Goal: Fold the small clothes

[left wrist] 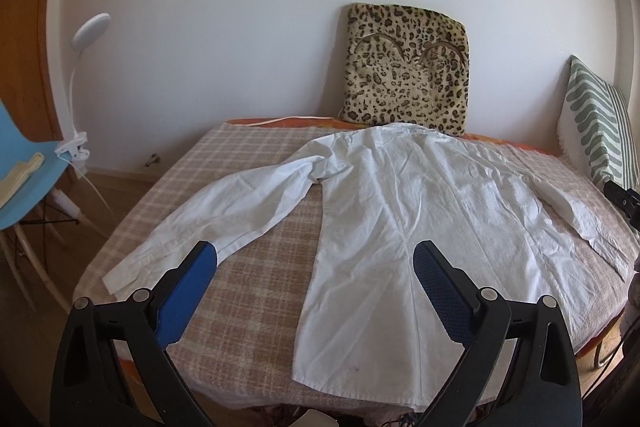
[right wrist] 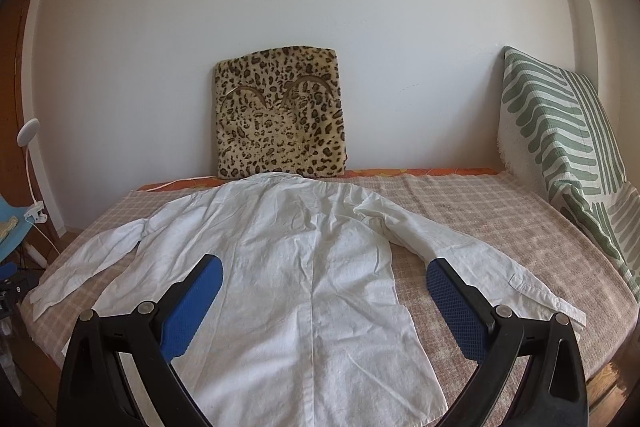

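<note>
A white long-sleeved shirt (left wrist: 384,211) lies flat, back up, on a bed with a beige checked cover (left wrist: 256,267). Its collar points to the far wall and both sleeves spread out to the sides. My left gripper (left wrist: 316,259) is open and empty, above the near hem, between the left sleeve and the body. My right gripper (right wrist: 324,275) is open and empty, above the shirt (right wrist: 296,259) near its right side and right sleeve (right wrist: 472,263). Neither gripper touches the cloth.
A leopard-print cushion (left wrist: 408,71) leans on the white wall behind the collar. A green striped pillow (right wrist: 568,151) stands at the bed's right end. A blue chair (left wrist: 24,167) and a white clip lamp (left wrist: 86,39) stand left of the bed.
</note>
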